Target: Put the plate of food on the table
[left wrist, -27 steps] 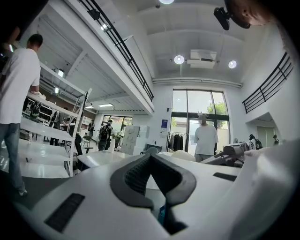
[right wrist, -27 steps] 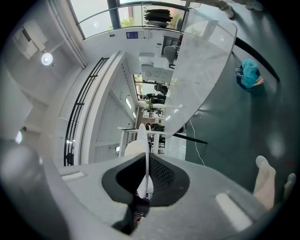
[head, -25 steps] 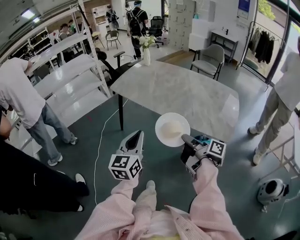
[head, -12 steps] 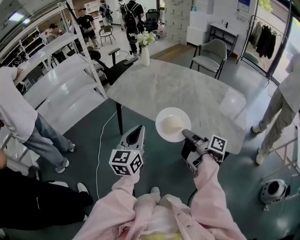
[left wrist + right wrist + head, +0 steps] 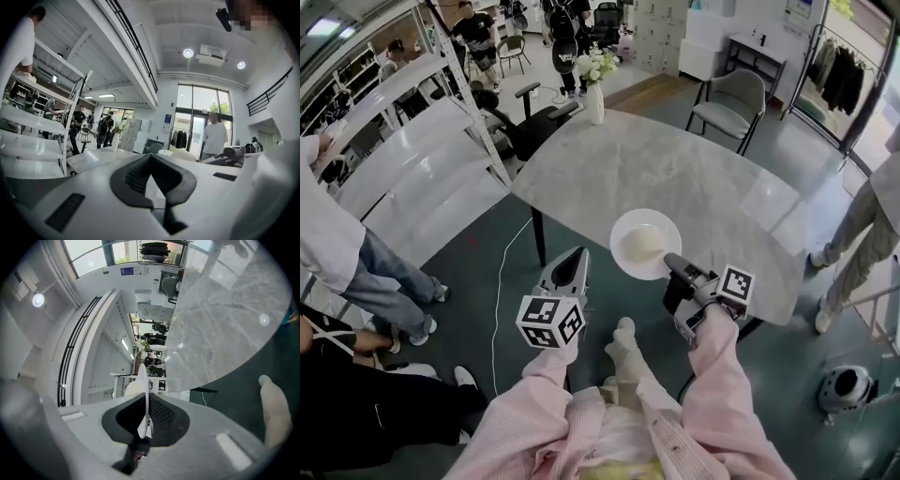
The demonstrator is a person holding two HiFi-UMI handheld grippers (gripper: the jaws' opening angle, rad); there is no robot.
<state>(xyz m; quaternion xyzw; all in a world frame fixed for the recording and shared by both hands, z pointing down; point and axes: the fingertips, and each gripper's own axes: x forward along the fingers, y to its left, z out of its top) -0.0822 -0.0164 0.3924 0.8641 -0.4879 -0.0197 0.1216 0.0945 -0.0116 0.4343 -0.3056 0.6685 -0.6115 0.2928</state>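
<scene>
You hold the plate [image 5: 625, 225] with your right gripper [image 5: 673, 264]: its fingers are clenched on the near rim, and in the right gripper view the plate shows edge-on as a thin white line [image 5: 143, 394] running between them. The pale heap of food [image 5: 643, 242] lies in the middle of the plate. The plate hangs level over the near edge of the grey marble bench [image 5: 694, 169], just past the border, and I cannot tell from above whether its bottom already touches the stone; I judge that it is in the air. Your left gripper [image 5: 573, 265] is beside it, off the bench over the dark floor, with its fingers closed together and nothing between them. So the carrying part looks nearly done, because the plate is already over the bench. What is left, as I judge it, is to lower the plate flat on a free part of the bench, well apart from the vase of flowers [image 5: 594, 94] at the far side, and then to release the rim.
</scene>
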